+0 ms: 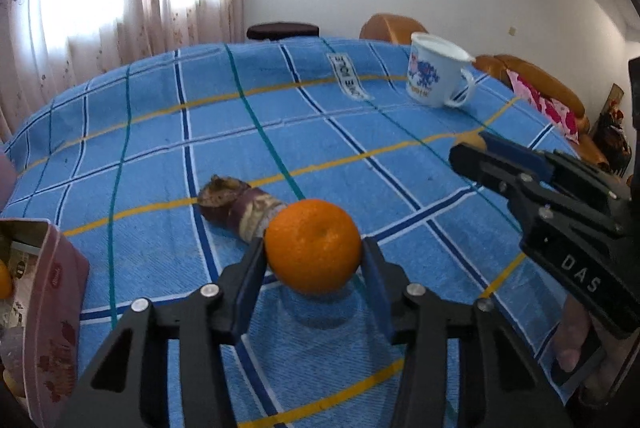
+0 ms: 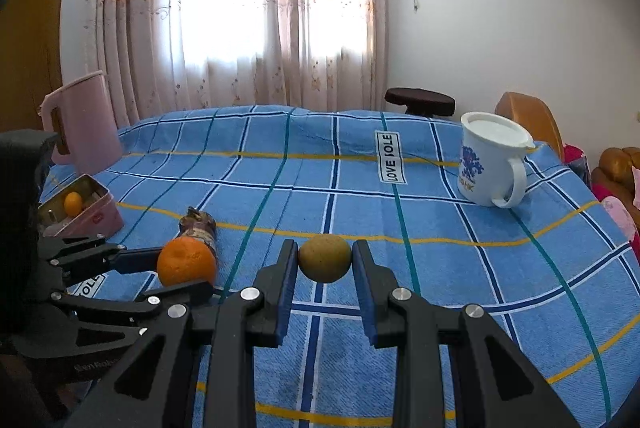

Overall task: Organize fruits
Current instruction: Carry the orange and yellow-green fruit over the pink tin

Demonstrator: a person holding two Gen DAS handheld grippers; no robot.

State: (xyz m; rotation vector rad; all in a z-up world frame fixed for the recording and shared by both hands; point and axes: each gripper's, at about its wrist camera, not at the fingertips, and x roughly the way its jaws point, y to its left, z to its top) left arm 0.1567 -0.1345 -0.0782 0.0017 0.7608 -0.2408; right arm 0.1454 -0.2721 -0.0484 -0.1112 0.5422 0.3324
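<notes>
A large orange [image 1: 314, 246] sits between the blue pads of my left gripper [image 1: 313, 249], which is shut on it just above the blue checked tablecloth [image 1: 360, 148]. The right wrist view shows the same orange [image 2: 186, 262] in the left gripper [image 2: 184, 271] at lower left. My right gripper [image 2: 325, 248] is shut on a round yellow-green fruit [image 2: 325, 258]. In the left wrist view the right gripper [image 1: 474, 145] reaches in from the right. An open pink tin [image 2: 100, 218] at the left holds a small orange [image 2: 73, 203].
A purple-brown root-like item [image 1: 236, 206] lies right behind the large orange. A white mug with blue print [image 2: 490, 164] stands at the far right, and a pink kettle [image 2: 84, 116] at the far left. The pink tin [image 1: 52, 292] is close on the left.
</notes>
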